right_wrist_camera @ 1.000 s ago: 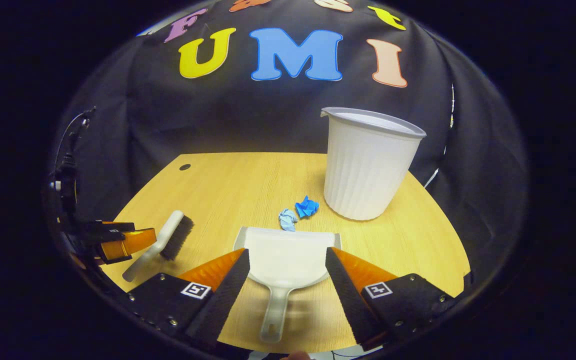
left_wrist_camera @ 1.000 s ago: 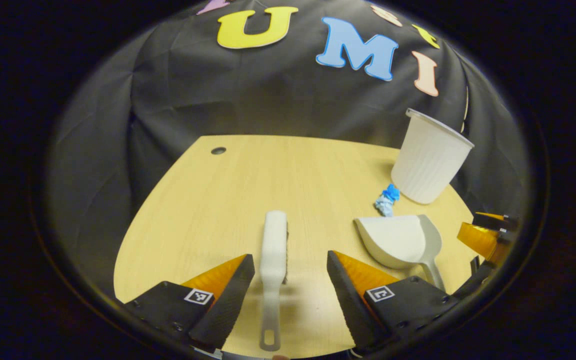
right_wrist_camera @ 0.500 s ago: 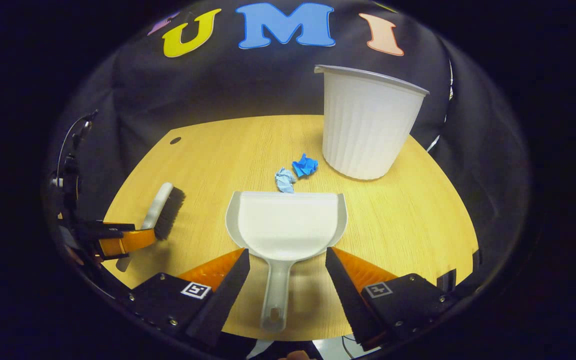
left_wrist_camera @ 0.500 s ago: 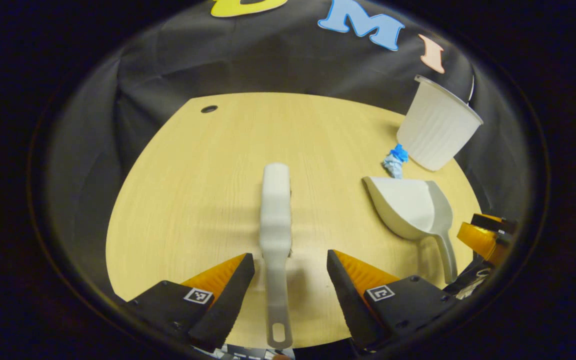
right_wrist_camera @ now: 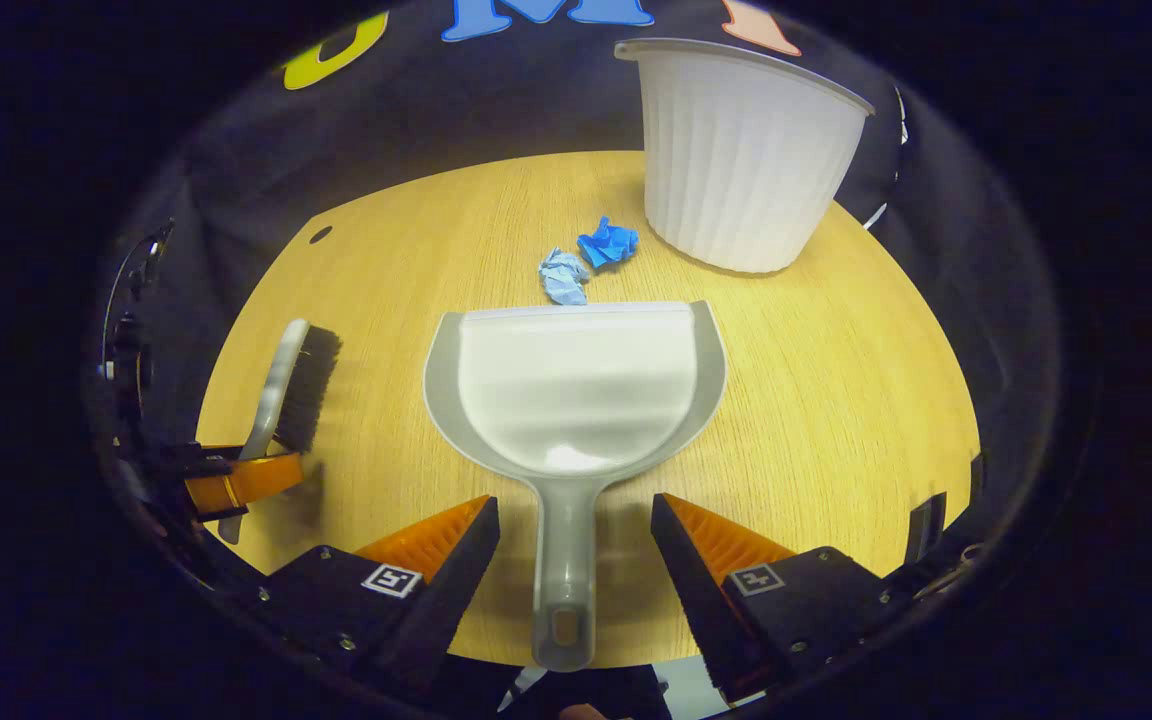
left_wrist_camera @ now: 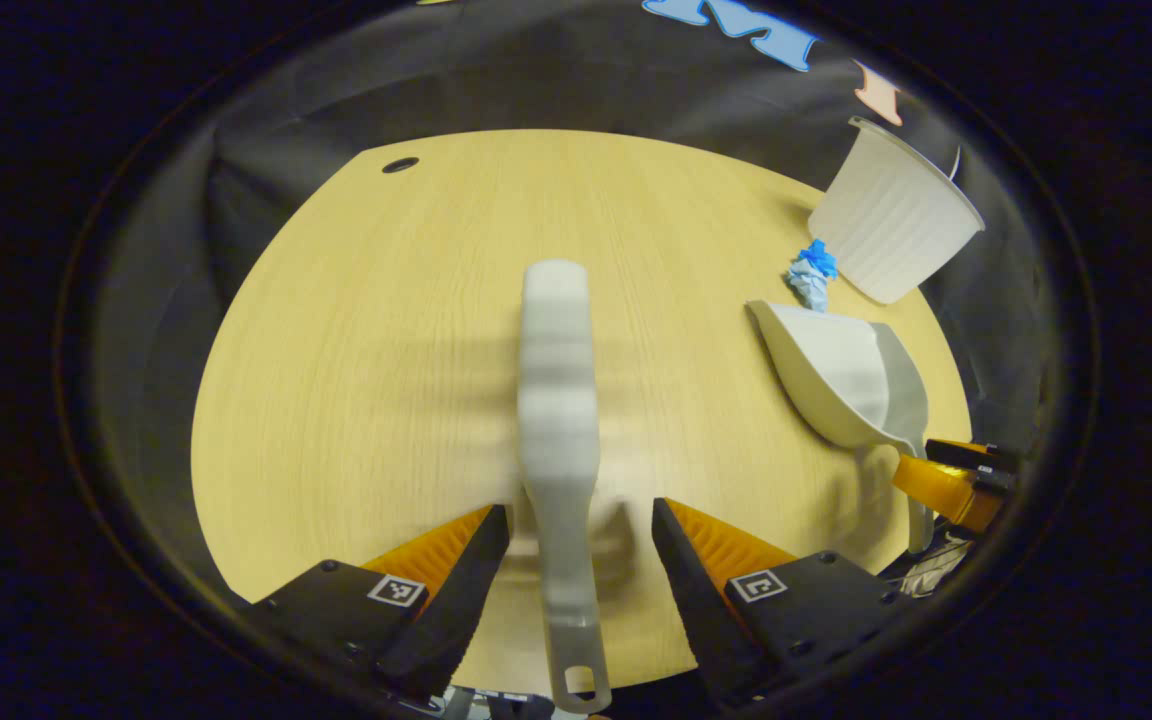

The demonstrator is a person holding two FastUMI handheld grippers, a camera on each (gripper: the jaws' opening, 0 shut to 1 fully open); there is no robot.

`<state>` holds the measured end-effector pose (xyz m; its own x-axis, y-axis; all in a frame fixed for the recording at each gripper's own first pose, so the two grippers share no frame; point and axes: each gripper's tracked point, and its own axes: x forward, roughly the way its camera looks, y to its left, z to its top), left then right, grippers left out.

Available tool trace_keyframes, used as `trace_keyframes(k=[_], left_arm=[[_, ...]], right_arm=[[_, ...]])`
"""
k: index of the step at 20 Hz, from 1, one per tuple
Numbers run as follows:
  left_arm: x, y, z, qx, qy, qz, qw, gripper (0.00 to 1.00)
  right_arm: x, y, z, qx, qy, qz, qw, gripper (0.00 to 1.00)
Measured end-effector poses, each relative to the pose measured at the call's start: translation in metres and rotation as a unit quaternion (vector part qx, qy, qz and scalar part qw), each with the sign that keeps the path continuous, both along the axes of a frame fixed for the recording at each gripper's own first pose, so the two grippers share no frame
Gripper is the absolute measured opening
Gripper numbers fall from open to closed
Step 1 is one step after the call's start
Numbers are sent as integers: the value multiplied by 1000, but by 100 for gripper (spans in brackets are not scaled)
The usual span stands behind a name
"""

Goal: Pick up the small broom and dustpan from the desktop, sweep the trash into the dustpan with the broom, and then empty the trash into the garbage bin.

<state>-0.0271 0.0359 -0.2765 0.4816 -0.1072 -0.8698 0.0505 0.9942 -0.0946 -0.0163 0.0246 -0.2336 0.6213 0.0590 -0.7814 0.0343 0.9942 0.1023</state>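
In the left gripper view, the left gripper [left_wrist_camera: 576, 555] is hanging low over the desk [left_wrist_camera: 356, 350] with its fingers spread wide, and the handle of the broom [left_wrist_camera: 558, 400] is lying in the gap between them, touching neither finger. The broom is stretching straight away from the camera, its back facing up. Off to the right the dustpan [left_wrist_camera: 841, 375] is sitting on the desk, with the other gripper showing at its handle end.

In the right gripper view, the right gripper [right_wrist_camera: 574, 560] is also standing wide open, straddling the dustpan [right_wrist_camera: 576, 385] handle without pressing on it. The pan is lying flat on the desk [right_wrist_camera: 836, 400], its open mouth pointing away. The broom [right_wrist_camera: 288, 385] is lying on its side near the left edge, bristles facing right, with the left gripper [right_wrist_camera: 236, 480] at its handle.

Just beyond the dustpan's front lip, two crumpled paper scraps [right_wrist_camera: 586, 260] are lying close together, the paler one almost at the lip. Farther back and to the right, the white ribbed bin [right_wrist_camera: 741, 160] is standing upright near the desk's far edge, with the scraps [left_wrist_camera: 811, 275] just beside its base.
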Motion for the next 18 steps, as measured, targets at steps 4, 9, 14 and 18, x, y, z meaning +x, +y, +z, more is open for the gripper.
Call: trace_keyframes(k=[4, 9, 14, 18], left_arm=[[6, 0, -10, -1, 15, -3, 1000, 96], [16, 0, -15, 10, 22, -9, 1000, 82], [18, 3, -15, 24, 28, -9, 999, 57], [17, 8, -14, 31, 27, -2, 999, 48]], right_arm=[[5, -1, -13, -11, 24, 3, 1000, 96], [13, 0, -26, -10, 43, 5, 999, 94], [16, 2, -34, -5, 54, 6, 998, 59], [21, -1, -34, -3, 56, 5, 998, 41]])
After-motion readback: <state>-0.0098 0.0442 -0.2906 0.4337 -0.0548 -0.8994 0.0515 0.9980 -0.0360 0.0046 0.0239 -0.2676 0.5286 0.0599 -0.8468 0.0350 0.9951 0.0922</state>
